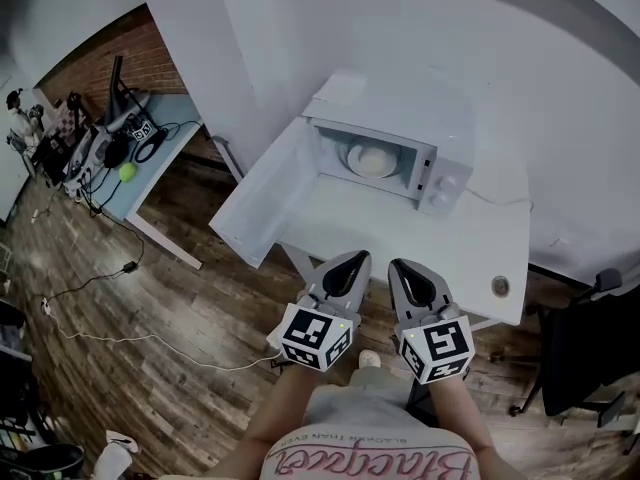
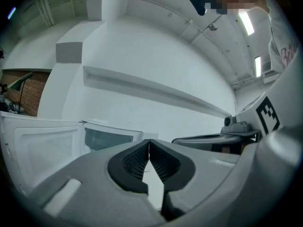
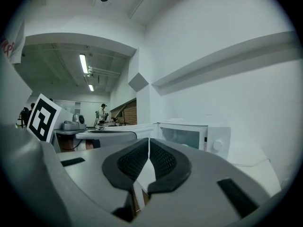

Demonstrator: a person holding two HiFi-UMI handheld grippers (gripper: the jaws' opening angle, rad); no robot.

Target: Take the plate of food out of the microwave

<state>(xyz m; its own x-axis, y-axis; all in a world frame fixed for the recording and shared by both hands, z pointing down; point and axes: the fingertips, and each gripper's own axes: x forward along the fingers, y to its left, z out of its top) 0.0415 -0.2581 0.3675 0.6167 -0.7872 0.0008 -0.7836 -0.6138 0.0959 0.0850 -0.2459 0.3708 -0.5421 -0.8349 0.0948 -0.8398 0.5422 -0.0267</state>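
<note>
Nearest, left tongs (image 1: 350, 261) and right tongs (image 1: 402, 267): each pressed shut on nothing, side by side, level, aimed toward 12 o'clock. Probably closed only for the approach; would need opening before any grip. Under the tips, near edge of the bare white table (image 1: 480, 253). Farther toward 12 o'clock, microwave (image 1: 445, 178), door (image 1: 262, 206) swung wide to 9 o'clock, leaving free entry to the cavity. Inside, plate of food (image 1: 372, 159), well apart from both tips, not yet touched.
</note>
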